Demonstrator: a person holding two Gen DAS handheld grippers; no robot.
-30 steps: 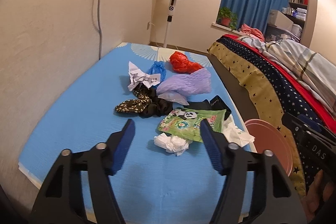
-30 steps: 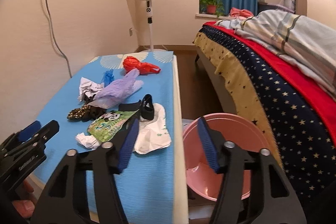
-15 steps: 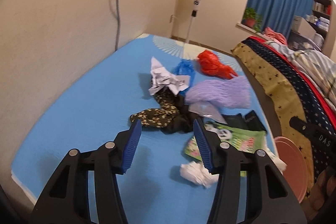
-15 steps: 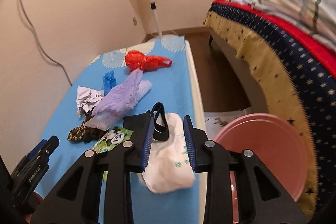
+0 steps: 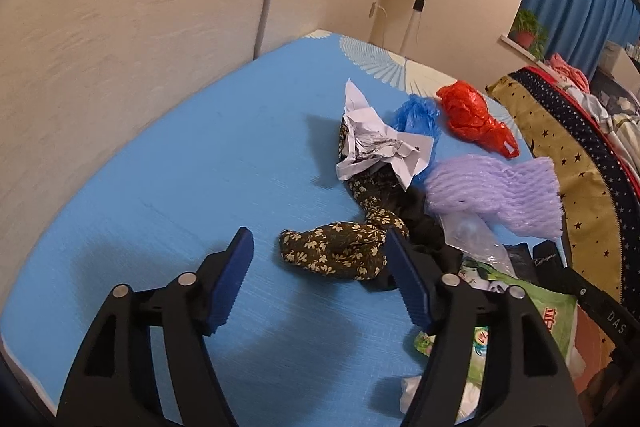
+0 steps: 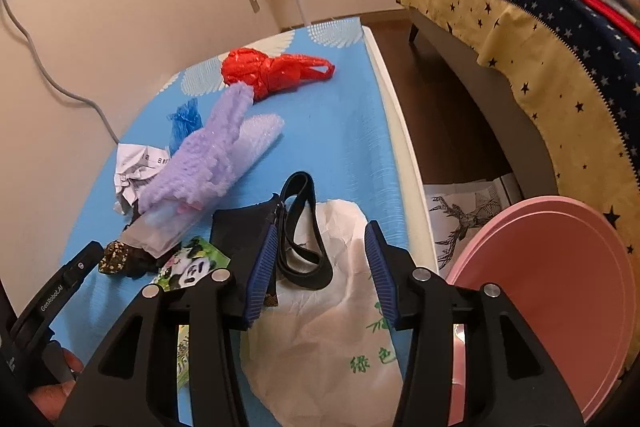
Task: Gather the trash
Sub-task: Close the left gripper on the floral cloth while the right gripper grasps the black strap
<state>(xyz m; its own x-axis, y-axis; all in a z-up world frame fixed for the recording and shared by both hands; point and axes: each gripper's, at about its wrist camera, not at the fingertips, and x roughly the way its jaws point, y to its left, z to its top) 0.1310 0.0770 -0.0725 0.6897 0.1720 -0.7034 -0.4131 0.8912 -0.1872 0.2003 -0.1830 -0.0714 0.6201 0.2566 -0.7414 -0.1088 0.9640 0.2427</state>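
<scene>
Pick step: right gripper (image 6: 320,263), jaws apart, straddles white crumpled plastic bag (image 6: 324,343); close, then carry right to pink round basin (image 6: 560,291). Left gripper (image 5: 320,275) apart, empty.

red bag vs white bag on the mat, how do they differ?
The red plastic bag is bunched and knotted at the far end of the blue mat; the white plastic bag lies flat at the near edge. The white one has green print and a black strap on it; the red one is plain and bare. Both are thin plastic.
</scene>
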